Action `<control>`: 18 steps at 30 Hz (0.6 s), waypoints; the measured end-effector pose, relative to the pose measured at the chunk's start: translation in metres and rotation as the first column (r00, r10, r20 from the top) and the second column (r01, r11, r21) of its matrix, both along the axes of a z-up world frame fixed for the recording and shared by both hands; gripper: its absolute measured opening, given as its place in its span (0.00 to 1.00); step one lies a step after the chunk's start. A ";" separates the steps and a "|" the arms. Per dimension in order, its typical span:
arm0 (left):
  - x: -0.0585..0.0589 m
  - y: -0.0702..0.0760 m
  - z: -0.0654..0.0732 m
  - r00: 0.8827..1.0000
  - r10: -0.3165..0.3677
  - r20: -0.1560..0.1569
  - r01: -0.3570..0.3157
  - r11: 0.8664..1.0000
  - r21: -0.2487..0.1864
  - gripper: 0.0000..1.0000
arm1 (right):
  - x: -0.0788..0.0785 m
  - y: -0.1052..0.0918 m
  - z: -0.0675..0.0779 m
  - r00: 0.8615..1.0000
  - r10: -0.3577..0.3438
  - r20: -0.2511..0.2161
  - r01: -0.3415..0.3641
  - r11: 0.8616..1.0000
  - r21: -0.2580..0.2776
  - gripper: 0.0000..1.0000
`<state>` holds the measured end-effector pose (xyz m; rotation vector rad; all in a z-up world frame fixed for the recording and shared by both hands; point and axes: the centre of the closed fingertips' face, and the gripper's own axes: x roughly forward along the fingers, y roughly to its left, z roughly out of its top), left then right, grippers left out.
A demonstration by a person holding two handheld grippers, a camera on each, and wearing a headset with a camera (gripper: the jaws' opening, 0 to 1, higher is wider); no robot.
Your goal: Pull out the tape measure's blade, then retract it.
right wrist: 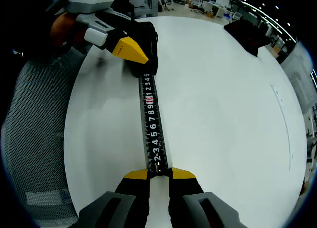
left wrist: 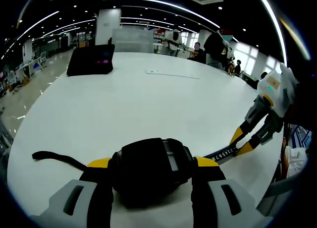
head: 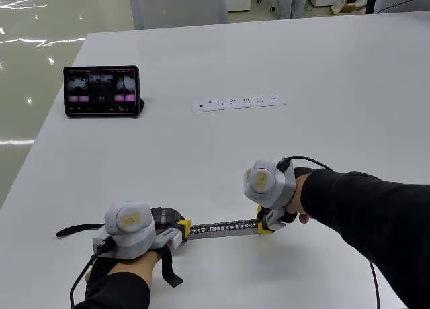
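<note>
The black tape measure case (head: 164,218) lies on the white table near the front edge, with my left gripper (head: 180,230) shut on it; in the left gripper view the case (left wrist: 151,168) sits squeezed between the yellow-tipped jaws. Its dark blade (head: 222,227) runs rightwards, flat over the table, to my right gripper (head: 265,225), which is shut on the blade's end. The right gripper view has the numbered blade (right wrist: 152,134) stretching from my right gripper (right wrist: 158,174) back to the case (right wrist: 146,47). A black wrist strap (head: 77,230) trails left of the case.
A dark tablet (head: 101,91) stands at the table's far left. A white power strip (head: 238,103) lies flat mid-table. The table (head: 201,154) spreads wide and bare between these and the grippers. A cable (head: 373,275) hangs from the right gripper.
</note>
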<state>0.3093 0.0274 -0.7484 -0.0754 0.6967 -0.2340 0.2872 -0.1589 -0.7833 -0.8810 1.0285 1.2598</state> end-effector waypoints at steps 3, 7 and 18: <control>0.000 0.000 0.000 1.000 0.001 -0.001 -0.001 1.000 0.000 0.59 | 0.000 0.001 0.000 1.000 0.001 0.002 -0.001 1.000 -0.001 0.10; 0.000 0.000 0.000 1.000 -0.001 -0.003 0.001 1.000 -0.001 0.59 | 0.000 0.003 0.000 1.000 -0.011 0.007 0.011 1.000 0.003 0.10; 0.000 0.000 0.000 1.000 0.000 -0.002 0.000 1.000 -0.003 0.59 | 0.000 0.007 0.000 1.000 -0.006 0.004 0.006 1.000 -0.002 0.10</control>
